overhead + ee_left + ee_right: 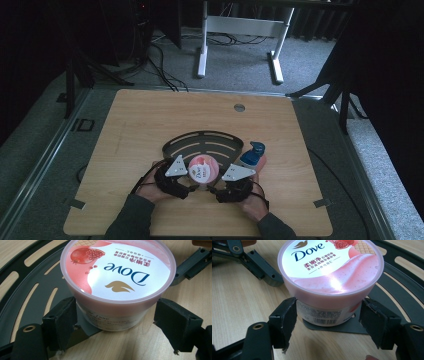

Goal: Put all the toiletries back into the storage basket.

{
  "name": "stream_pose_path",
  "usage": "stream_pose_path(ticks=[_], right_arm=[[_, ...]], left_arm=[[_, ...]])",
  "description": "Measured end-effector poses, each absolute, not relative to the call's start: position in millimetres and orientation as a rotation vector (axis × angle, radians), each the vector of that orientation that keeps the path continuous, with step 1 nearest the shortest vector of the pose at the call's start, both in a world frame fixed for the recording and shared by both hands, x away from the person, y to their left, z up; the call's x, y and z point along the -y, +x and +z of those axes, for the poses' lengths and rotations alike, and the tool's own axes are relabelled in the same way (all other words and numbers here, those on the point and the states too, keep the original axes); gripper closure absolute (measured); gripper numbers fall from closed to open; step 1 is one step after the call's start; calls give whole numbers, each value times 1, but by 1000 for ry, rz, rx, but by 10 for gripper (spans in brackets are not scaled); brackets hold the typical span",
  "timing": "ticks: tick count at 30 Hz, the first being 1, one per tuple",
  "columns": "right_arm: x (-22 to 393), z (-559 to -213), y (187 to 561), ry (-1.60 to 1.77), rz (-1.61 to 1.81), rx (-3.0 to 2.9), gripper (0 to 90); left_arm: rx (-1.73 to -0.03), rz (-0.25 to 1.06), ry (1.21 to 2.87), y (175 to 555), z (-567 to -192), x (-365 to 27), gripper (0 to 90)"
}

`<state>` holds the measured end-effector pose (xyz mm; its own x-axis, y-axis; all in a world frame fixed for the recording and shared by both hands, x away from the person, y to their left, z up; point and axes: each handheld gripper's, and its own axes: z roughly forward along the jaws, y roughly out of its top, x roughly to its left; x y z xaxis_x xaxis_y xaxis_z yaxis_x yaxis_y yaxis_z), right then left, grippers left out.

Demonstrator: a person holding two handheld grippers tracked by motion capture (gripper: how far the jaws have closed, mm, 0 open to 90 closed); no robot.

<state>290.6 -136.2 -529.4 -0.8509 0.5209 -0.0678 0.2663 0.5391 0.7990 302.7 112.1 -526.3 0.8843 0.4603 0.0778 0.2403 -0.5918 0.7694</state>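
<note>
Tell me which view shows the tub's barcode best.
The right gripper view: the barcode faces that camera, low on the tub wall below the lid. In the left gripper view the tub shows its other side, with small print but no barcode. In the high view the tub shows mostly its lid.

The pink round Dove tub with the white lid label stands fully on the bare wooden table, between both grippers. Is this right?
Not fully. The pink round Dove tub stands on the corner of the black slotted fan-shaped tray, as the right gripper view shows. It is indeed between the left gripper and right gripper.
</note>
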Motion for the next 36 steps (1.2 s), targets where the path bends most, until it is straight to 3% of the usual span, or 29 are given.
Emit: stream_pose_path(ticks=[36], right_arm=[[111,-532,305,780,1199,-2405,303]], left_arm=[[-546,360,2221,326,-527,-126,191]])
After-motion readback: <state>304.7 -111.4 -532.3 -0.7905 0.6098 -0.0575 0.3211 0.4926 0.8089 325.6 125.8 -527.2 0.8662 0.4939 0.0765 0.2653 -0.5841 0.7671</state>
